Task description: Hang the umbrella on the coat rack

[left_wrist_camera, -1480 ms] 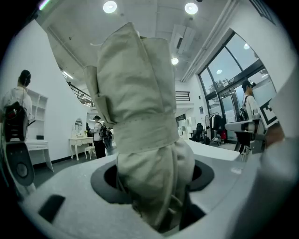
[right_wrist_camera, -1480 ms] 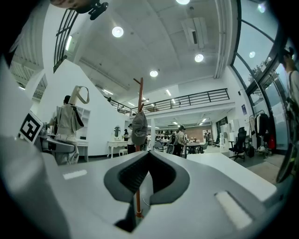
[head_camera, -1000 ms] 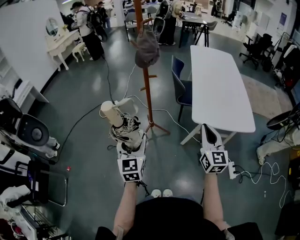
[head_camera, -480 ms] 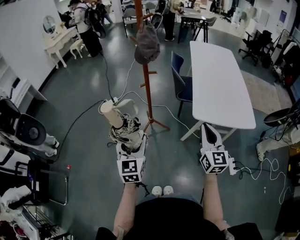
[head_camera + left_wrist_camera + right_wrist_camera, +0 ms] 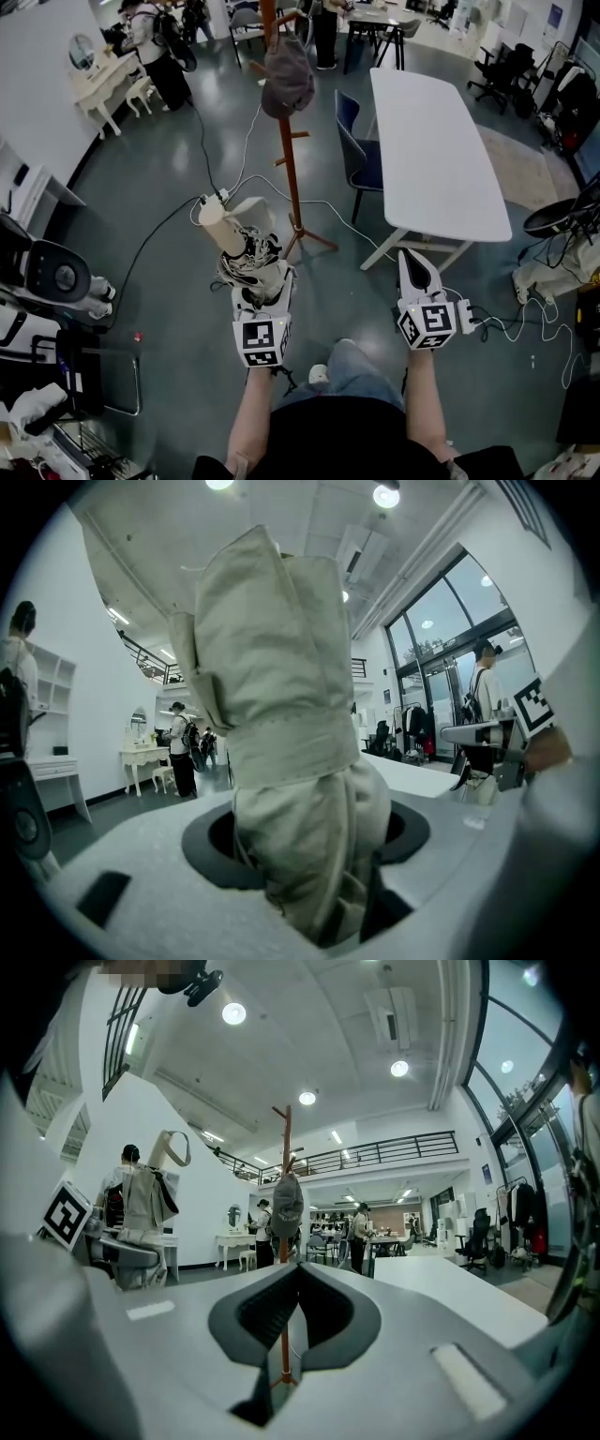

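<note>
From the head view, your left gripper (image 5: 262,287) was pinching the folded cream umbrella (image 5: 242,251) low on its bundle, so the umbrella stood tilted up and away from you over the grey floor (image 5: 169,187). It was well apart from the wooden coat rack (image 5: 292,159), which stood ahead of it and slightly to the right. A grey cap (image 5: 285,77) hung near the top of the rack. Only this view showed the white table (image 5: 441,159) to the right of the rack, with the blue chair (image 5: 362,161) between them.

Your left gripper view gave the grip itself: cream fabric filled the gap between the jaws, wedged in on both sides, and the bundle blocked the rack from sight.

Your right gripper (image 5: 416,270) held nothing. In the right gripper view its jaws met at the tips, leaving only a narrow slot lower down, and the rack's pole showed through that slot with the cap above the jaw tips. That view also caught what the left one could not: the umbrella's curved handle (image 5: 174,1148), rising above your left gripper at the picture's left edge.
</note>
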A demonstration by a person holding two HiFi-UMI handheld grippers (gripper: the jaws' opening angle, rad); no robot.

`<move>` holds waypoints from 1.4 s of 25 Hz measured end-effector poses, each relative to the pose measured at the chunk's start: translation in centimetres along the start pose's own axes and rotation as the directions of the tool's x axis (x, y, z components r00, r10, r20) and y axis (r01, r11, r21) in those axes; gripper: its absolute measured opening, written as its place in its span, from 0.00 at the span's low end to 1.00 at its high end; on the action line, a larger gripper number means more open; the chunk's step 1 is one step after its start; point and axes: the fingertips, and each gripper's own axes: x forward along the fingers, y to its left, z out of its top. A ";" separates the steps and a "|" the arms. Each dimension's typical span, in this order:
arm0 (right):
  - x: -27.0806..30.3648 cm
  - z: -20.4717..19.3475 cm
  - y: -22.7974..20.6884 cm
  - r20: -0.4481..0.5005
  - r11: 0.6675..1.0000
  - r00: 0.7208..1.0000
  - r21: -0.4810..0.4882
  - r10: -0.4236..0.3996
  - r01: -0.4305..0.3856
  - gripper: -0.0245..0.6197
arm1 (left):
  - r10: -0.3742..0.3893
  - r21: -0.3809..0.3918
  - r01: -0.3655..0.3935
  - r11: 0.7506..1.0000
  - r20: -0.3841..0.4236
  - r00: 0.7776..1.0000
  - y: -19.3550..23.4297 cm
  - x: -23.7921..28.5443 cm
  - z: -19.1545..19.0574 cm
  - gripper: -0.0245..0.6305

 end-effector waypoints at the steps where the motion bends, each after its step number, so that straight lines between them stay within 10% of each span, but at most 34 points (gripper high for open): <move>1: 0.1 -0.2 0.0 -0.004 1.000 1.000 0.002 -0.001 0.001 0.05 | -0.004 -0.001 0.004 1.000 -0.003 1.000 0.0 0.2 -0.1 0.46; 35: 37.3 0.0 -10.4 -0.050 0.956 0.955 0.023 0.292 -0.292 0.05 | 0.018 0.058 -0.012 0.998 -0.104 0.994 2.6 29.3 -0.7 0.46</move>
